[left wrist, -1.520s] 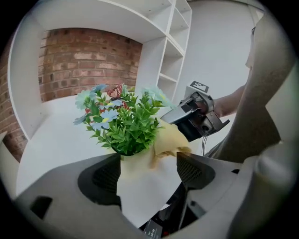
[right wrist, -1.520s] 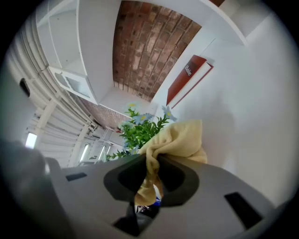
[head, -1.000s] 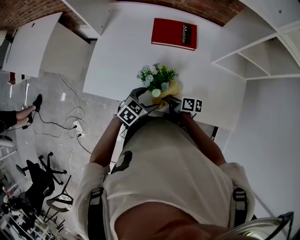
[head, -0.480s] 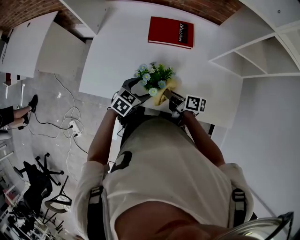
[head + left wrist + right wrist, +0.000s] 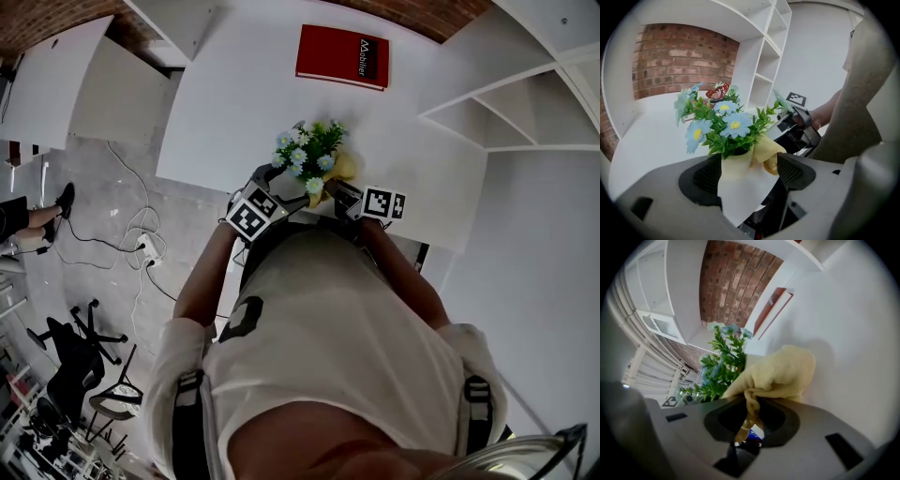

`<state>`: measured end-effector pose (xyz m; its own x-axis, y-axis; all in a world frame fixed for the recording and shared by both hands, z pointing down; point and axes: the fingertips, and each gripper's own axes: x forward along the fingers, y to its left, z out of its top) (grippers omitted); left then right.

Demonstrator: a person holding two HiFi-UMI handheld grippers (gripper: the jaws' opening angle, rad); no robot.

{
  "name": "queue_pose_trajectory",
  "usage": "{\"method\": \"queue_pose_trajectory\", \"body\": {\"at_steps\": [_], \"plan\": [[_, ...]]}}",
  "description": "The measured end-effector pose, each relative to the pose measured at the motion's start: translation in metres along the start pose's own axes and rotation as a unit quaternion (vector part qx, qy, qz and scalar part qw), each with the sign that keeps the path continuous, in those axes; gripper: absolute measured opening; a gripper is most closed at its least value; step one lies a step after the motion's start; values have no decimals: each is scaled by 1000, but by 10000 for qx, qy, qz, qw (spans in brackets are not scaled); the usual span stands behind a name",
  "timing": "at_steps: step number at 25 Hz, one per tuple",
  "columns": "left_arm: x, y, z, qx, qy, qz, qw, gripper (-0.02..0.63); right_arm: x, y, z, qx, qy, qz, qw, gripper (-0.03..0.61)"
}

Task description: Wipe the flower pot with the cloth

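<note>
My left tongs (image 5: 750,171) clamp the flower pot (image 5: 738,192); my right tongs (image 5: 750,416) pinch the cloth (image 5: 780,373) (yellow, bunched) against its right rim.

I see a white surface (image 5: 244,103) running back to a brick wall (image 5: 56,23). A red book (image 5: 341,56) lies flat near its far edge. Whether the pot (image 5: 740,187) at the near edge rests on it, I cannot tell.
</note>
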<state>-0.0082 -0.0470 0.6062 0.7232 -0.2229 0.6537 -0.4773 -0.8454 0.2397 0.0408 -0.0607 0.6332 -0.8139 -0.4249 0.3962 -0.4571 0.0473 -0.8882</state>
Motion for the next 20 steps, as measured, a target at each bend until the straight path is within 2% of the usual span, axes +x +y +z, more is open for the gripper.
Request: {"method": "queue_pose_trajectory", "body": {"at_steps": [2, 5, 10, 14, 20], "plan": [[-1, -5, -1, 16, 19, -53, 10000, 373, 7, -11, -11, 167, 174, -86, 9997, 75], [-2, -8, -8, 136, 156, -50, 9998, 373, 10, -17, -16, 413, 199, 3, 9989, 74], [-6, 21, -27, 295, 438, 409, 9978, 373, 7, -17, -17, 326, 244, -11, 9992, 74], [2, 31, -15, 186, 316, 286, 9989, 373, 1, -10, -9, 317, 134, 106, 9994, 74], [12, 21, -19, 151, 357, 162, 9991, 373, -13, 16, 26, 151, -286, 439, 9985, 74]]}}
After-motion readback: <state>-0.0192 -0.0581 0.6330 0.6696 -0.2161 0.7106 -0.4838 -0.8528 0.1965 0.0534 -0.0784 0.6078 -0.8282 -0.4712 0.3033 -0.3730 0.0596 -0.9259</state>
